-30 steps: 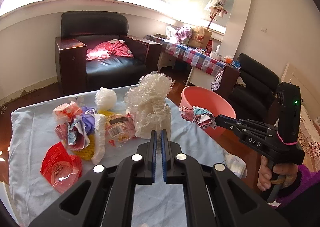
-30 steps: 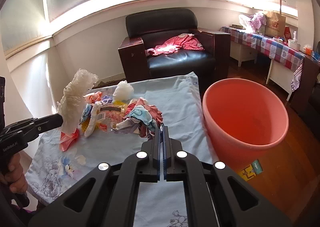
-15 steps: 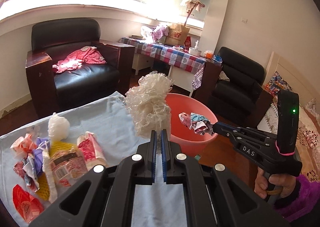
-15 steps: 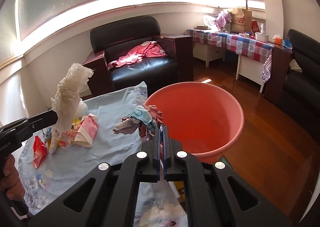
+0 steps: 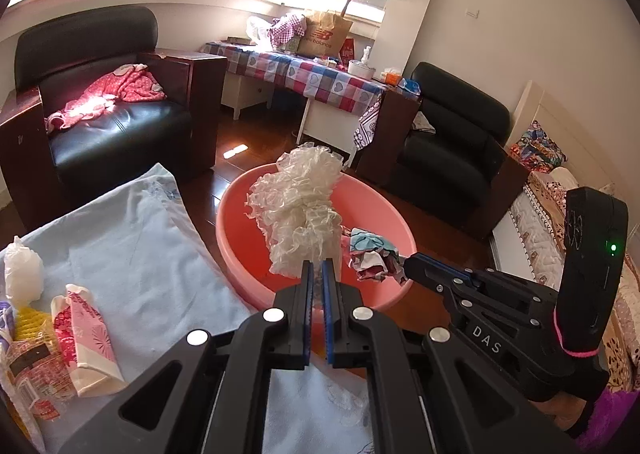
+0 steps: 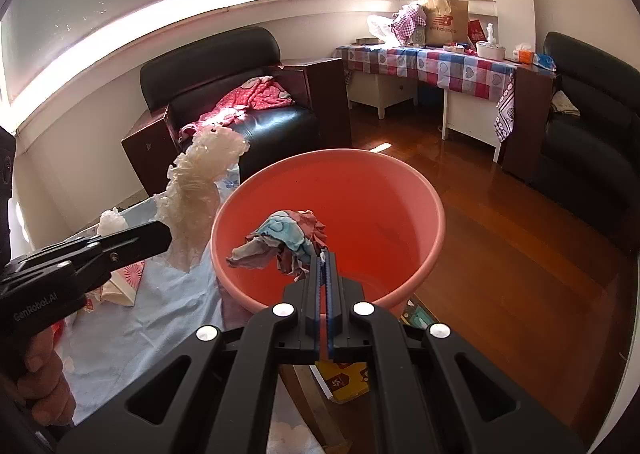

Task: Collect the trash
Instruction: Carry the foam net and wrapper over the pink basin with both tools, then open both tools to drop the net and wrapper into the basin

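My left gripper [image 5: 316,268] is shut on a crinkled clear plastic wrap [image 5: 298,210], held up at the near-left rim of the pink basin [image 5: 236,230]. My right gripper [image 6: 323,256] is shut on a crumpled multicoloured wrapper [image 6: 286,238] and holds it above the inside of the pink basin [image 6: 420,194]. In the left wrist view the right gripper [image 5: 408,264] comes in from the right with the crumpled wrapper [image 5: 370,256] over the basin. In the right wrist view the left gripper [image 6: 166,234] holds the plastic wrap [image 6: 196,190] just left of the rim.
More trash lies on the light blue cloth [image 5: 132,246]: a pink-and-white packet [image 5: 86,338], a white plastic wad [image 5: 22,274], a yellow net [image 5: 26,328]. A black armchair [image 5: 100,106], a checkered table [image 5: 316,74] and a second armchair [image 5: 452,146] stand behind. A yellow booklet [image 6: 344,382] lies on the floor.
Both grippers have swung right from the trash pile toward the basin, each keeping its piece. The crumpled wrapper is now over the basin's inside; the plastic wrap has reached its rim.
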Tool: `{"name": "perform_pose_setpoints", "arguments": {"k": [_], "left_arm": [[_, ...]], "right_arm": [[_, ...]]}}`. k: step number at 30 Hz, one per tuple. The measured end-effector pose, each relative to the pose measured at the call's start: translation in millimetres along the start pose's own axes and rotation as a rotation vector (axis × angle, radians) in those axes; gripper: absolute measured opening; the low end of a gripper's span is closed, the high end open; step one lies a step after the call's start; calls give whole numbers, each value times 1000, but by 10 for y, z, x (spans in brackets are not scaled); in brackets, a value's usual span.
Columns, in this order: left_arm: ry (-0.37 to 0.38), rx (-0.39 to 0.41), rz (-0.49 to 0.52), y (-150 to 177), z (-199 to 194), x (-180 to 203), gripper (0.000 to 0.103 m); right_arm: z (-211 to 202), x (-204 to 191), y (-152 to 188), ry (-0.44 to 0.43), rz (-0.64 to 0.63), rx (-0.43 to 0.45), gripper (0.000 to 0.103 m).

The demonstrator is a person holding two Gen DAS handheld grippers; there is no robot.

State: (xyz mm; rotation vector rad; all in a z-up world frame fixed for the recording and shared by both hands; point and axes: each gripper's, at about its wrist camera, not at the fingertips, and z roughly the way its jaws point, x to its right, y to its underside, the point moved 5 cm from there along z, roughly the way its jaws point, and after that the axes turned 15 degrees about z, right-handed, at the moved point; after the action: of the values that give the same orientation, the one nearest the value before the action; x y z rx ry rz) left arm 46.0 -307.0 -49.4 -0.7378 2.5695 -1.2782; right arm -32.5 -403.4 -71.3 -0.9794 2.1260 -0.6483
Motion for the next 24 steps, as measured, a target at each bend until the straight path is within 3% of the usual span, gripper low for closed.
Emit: {"name": "perform_pose_setpoints", "arguments": {"k": [9, 21, 24], "left_arm": [[15, -73, 3, -11, 421, 83, 4], [-6, -88, -42, 29, 470, 29, 6], [-15, -69, -37, 17, 420, 32, 15]], "right_arm": [[155, 96, -23, 18, 19, -20, 2], [253, 134, -8, 27, 32, -30, 2], [262, 131, -15, 27, 33, -26, 2]]}}
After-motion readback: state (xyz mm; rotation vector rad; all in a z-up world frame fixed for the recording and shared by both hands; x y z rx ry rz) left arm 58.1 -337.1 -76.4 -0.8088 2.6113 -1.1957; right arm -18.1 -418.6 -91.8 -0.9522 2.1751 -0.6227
